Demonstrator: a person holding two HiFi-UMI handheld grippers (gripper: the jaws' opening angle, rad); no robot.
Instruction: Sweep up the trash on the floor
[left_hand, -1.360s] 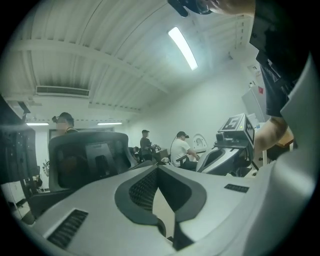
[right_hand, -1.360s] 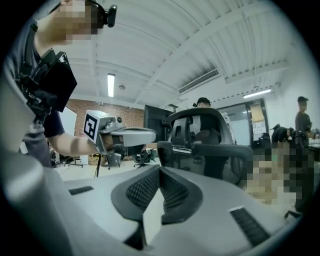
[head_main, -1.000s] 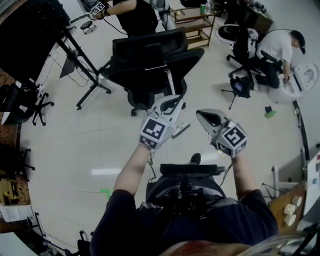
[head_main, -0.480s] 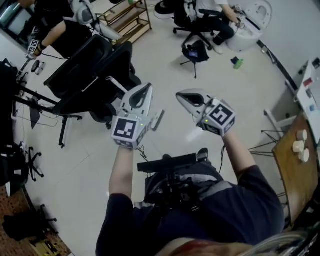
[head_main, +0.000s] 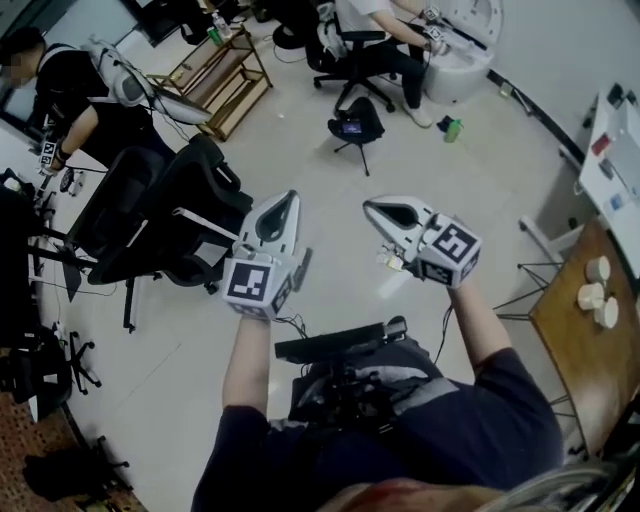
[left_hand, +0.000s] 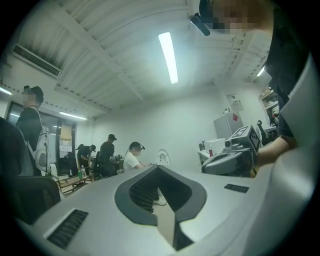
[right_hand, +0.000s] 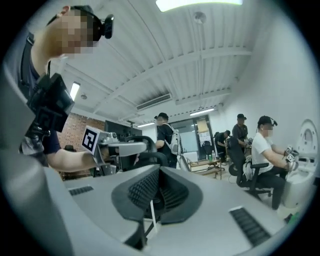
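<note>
Head view — left hand-held gripper (head_main: 285, 203) and right hand-held gripper (head_main: 378, 210) side by side above floor (head_main: 470, 185) — both jaws closed narrow, nothing between.

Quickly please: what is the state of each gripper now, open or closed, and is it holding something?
Left gripper: closed, holding nothing.
Right gripper: closed, holding nothing.

We see a smooth, glossy floor (head_main: 470, 190) catching the light. The left gripper (head_main: 284, 200) and right gripper (head_main: 376, 208) have matt grey plastic shells, their pads (left_hand: 142, 192) dark and ribbed. The table (head_main: 575, 330) looks like wood.
</note>
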